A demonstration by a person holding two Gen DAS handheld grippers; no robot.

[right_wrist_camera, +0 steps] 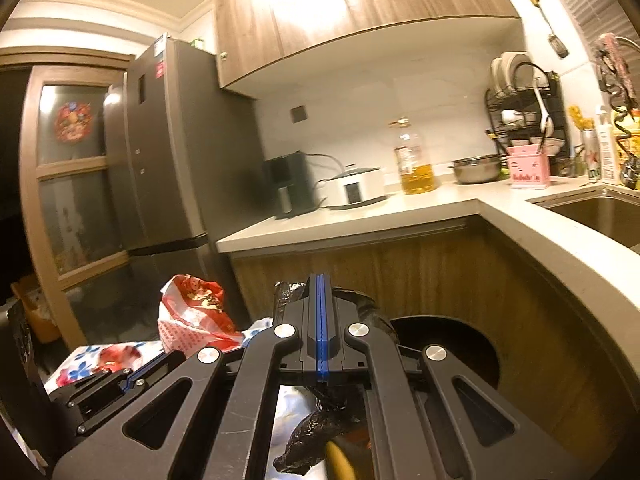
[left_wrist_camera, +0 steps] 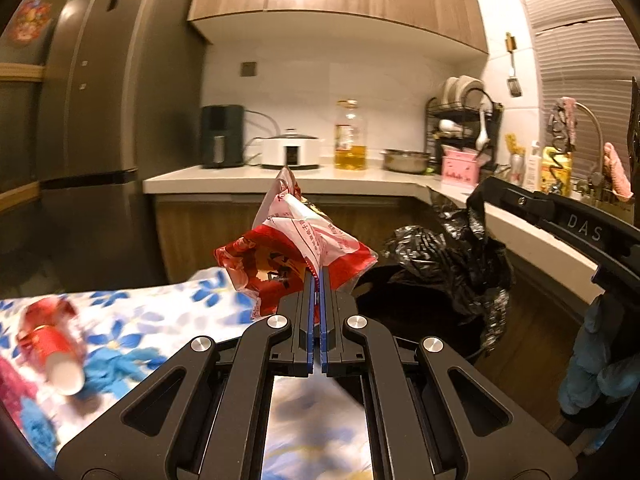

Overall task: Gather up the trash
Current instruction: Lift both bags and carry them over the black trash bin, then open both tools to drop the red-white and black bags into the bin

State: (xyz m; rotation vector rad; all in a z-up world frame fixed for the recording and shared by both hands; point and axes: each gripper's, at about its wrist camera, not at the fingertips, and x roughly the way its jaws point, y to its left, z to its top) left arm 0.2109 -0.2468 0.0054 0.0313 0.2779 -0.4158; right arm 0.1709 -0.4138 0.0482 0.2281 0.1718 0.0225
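Left wrist view shows the left gripper (left_wrist_camera: 319, 276) with its two blue-edged fingers pressed together on a crinkly red and white plastic wrapper (left_wrist_camera: 292, 248), which sticks up in the air past the edge of the table with the blue flower cloth (left_wrist_camera: 132, 320). Just to the right sits the round black trash bin (left_wrist_camera: 420, 320), and its shiny, wrinkled black plastic bag (left_wrist_camera: 460, 256) is held up by the right gripper (right_wrist_camera: 321, 292), which is squeezed shut on a fold of it (the bag looks thin and floppy, so it could slip). I think the step in hand is carrying the wrapper over to the bin while the other hand keeps the bag open. Next, the wrapper needs to go over the dark hole of the bin, and then the fingers must let go so it drops in. A red paper cup with a white inside (left_wrist_camera: 56, 348) lies on its side on the cloth, blurry, and probably waits its turn. A person's blue glove (left_wrist_camera: 596, 360) shows at the right edge, holding the right tool.
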